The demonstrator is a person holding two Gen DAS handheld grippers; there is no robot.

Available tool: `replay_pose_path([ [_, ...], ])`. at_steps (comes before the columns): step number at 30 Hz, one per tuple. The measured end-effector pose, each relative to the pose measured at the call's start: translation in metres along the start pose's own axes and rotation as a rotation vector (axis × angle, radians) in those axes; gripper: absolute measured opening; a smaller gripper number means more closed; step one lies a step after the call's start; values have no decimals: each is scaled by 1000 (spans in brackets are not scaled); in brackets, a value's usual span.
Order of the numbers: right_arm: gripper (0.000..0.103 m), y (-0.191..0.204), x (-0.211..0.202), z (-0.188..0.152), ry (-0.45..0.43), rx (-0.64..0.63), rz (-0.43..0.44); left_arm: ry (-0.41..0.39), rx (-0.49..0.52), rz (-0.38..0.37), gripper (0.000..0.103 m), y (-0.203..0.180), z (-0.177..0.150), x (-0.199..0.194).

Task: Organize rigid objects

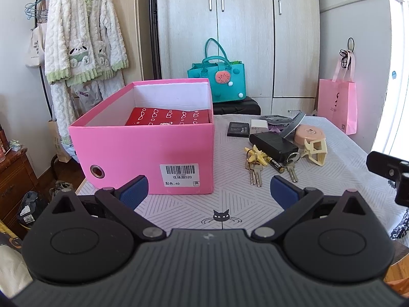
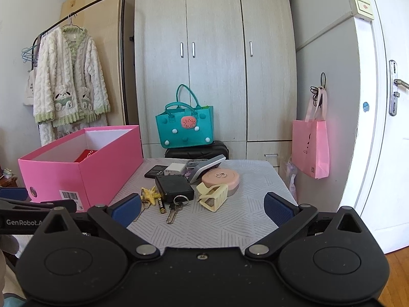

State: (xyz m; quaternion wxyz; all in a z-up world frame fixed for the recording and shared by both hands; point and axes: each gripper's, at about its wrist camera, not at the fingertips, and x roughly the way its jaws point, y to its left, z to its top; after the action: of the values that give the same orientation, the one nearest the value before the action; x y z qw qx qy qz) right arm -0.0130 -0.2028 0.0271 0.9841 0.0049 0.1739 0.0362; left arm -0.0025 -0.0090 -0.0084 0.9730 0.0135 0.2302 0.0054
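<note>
A pink shoebox (image 1: 143,153) stands open on the table's left, with a red box (image 1: 168,117) inside; it also shows in the right wrist view (image 2: 76,163). Right of it lies a pile: black box (image 1: 273,145), keys (image 1: 254,170), battery (image 1: 276,165), cream hair clip (image 1: 316,151), pink round case (image 1: 308,133), dark phone (image 1: 238,129), white charger (image 1: 258,127). The same clip (image 2: 213,196) and black box (image 2: 173,188) show in the right wrist view. My left gripper (image 1: 208,192) is open and empty near the table's front. My right gripper (image 2: 202,208) is open and empty, before the pile.
A teal handbag (image 2: 185,125) sits on a black case behind the table. A pink paper bag (image 2: 310,148) hangs at the right. A wardrobe (image 2: 214,64) stands behind, and a robe on a rack (image 2: 69,81) hangs at the left.
</note>
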Motion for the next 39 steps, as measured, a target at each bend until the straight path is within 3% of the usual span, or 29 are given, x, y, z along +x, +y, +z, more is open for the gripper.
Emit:
replay_pose_path([
  [20, 103, 5, -1, -4, -16, -43, -19, 6, 6, -5, 103, -1, 0, 3],
  [33, 103, 3, 0, -5, -12, -42, -31, -35, -12, -1, 103, 0, -7, 2],
  [39, 103, 7, 0, -8, -14, -51, -20, -35, 36, 22, 103, -3, -12, -1],
])
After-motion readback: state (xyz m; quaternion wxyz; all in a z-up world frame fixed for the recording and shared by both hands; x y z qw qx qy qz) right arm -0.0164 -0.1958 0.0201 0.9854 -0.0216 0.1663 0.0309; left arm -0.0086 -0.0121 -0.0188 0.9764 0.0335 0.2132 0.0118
